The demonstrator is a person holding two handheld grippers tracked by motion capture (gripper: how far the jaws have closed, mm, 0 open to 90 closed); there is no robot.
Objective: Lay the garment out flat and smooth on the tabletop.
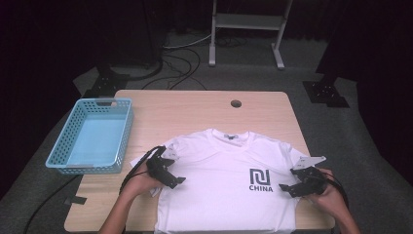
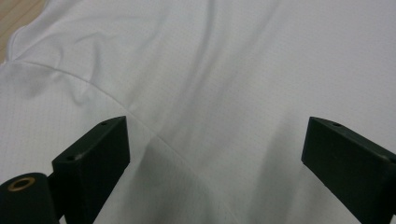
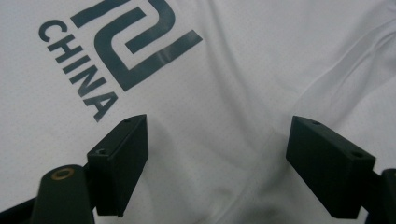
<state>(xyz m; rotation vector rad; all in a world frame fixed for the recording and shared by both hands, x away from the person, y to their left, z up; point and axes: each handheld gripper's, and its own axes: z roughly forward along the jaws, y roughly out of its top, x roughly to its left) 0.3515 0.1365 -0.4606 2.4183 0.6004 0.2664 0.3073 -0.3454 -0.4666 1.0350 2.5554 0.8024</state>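
The white short-sleeved cotton T-shirt lies flat on the desk's near half. Both the left gripper and right gripper hover released; pinching only 1 layer risks bunching.

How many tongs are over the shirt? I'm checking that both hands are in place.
2. The left tongs sit at the t-shirt's left sleeve side; the right tongs sit at its right edge, beside the CHINA print.

Left gripper jaws wide apart, right gripper likewise, both apparently angled inward, forearms low.
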